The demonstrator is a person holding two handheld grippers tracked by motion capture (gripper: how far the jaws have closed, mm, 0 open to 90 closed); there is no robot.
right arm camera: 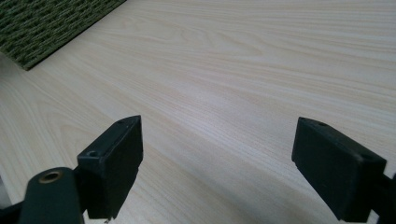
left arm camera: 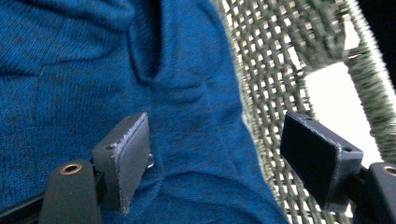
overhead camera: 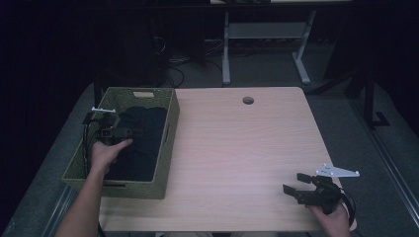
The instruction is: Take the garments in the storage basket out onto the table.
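A green woven basket [overhead camera: 169, 129] stands at the table's left edge with a dark blue garment [overhead camera: 141, 140] lying inside it. My left gripper [overhead camera: 129, 132] is down inside the basket over the garment. In the left gripper view the blue knit cloth [left arm camera: 93, 84] lies right under the open jaws of my left gripper [left arm camera: 215, 163], with the basket's woven wall [left arm camera: 275, 79] close on the right. My right gripper [overhead camera: 296, 185] hovers open near the table's front right corner, above bare wood [right arm camera: 224, 93], nothing between its jaws. The basket's corner [right arm camera: 51, 23] shows at the upper left of the right gripper view.
The light wooden table [overhead camera: 237, 158] has a round cable hole [overhead camera: 248, 100] near its far edge. Beyond the table stand the white legs of another desk [overhead camera: 226, 54] on a dark floor with cables.
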